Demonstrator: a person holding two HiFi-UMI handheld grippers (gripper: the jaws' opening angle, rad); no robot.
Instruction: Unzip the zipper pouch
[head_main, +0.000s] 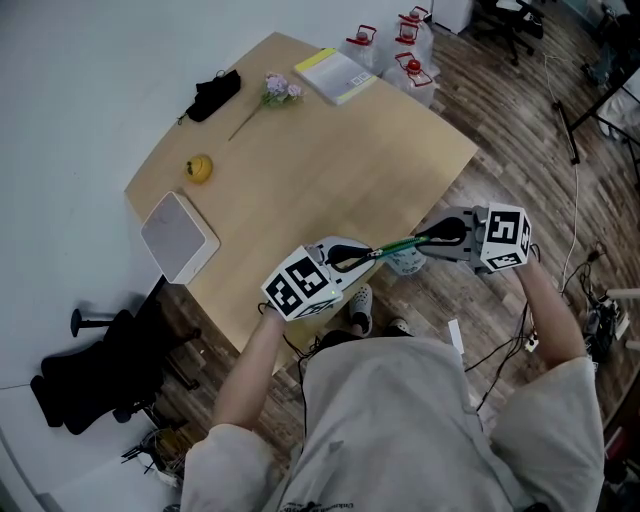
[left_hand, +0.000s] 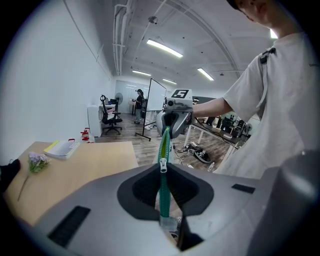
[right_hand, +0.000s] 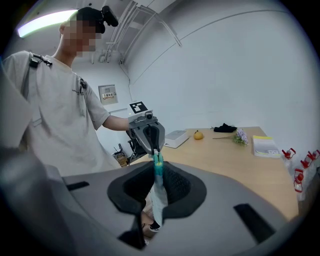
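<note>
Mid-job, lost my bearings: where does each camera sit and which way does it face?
Head view: on the person's head, looking steeply down at the table; arms, shirt, left gripper and right gripper show, pouch stretched between them.
Left gripper view: on the left gripper, looking along its jaws toward the right gripper; the shirt fills the right.
Right gripper view: on the right gripper, facing the left gripper; shirt at left.
Shared: both gripper views show the pouch, clamped at each end, and the table.
</note>
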